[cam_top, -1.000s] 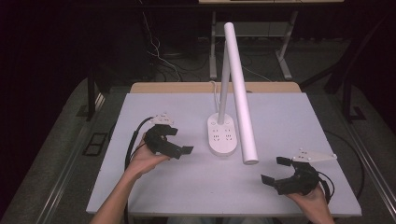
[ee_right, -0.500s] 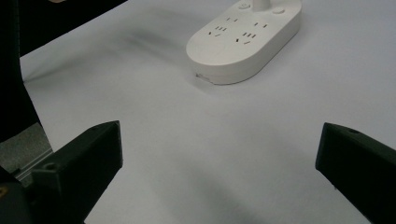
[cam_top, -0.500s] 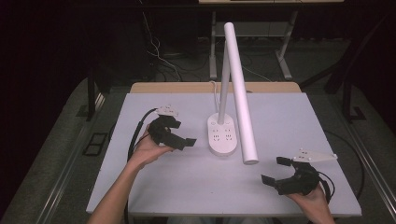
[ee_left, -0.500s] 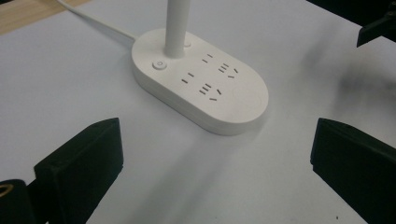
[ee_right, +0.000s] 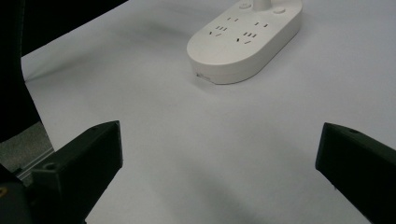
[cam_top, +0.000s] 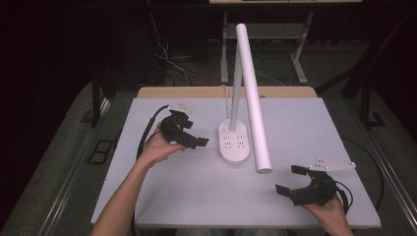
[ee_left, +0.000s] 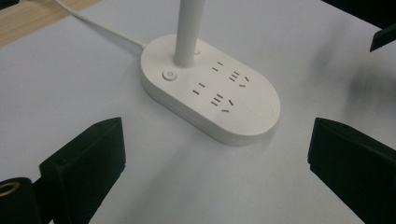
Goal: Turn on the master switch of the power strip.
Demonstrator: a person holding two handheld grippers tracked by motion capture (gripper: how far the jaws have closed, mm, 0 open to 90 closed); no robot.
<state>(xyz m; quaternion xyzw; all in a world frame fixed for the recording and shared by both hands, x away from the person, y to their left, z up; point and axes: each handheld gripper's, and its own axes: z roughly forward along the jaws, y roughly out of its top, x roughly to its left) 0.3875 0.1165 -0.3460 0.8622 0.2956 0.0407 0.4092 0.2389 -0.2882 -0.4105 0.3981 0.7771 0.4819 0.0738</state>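
Note:
A white desk lamp stands mid-table; its oval base (cam_top: 234,145) carries sockets and a round button (ee_left: 169,75), and its long white head (cam_top: 252,98) slants forward over the table. My left gripper (cam_top: 193,138) hovers just left of the base, jaws wide apart and empty, pointing at it. In the left gripper view the base (ee_left: 212,88) lies ahead between the jaws. My right gripper (cam_top: 291,181) rests low at the table's front right, open and empty, facing the base (ee_right: 245,39) from a distance.
The white table (cam_top: 314,128) has a wooden strip (cam_top: 206,92) along its far edge. The lamp's white cord (ee_left: 100,28) runs off toward that edge. Black cables trail from both grippers. Dark floor, cables and table legs lie beyond.
My left gripper has risen and moved right and away from me, toward the lamp base. The right gripper has stayed put.

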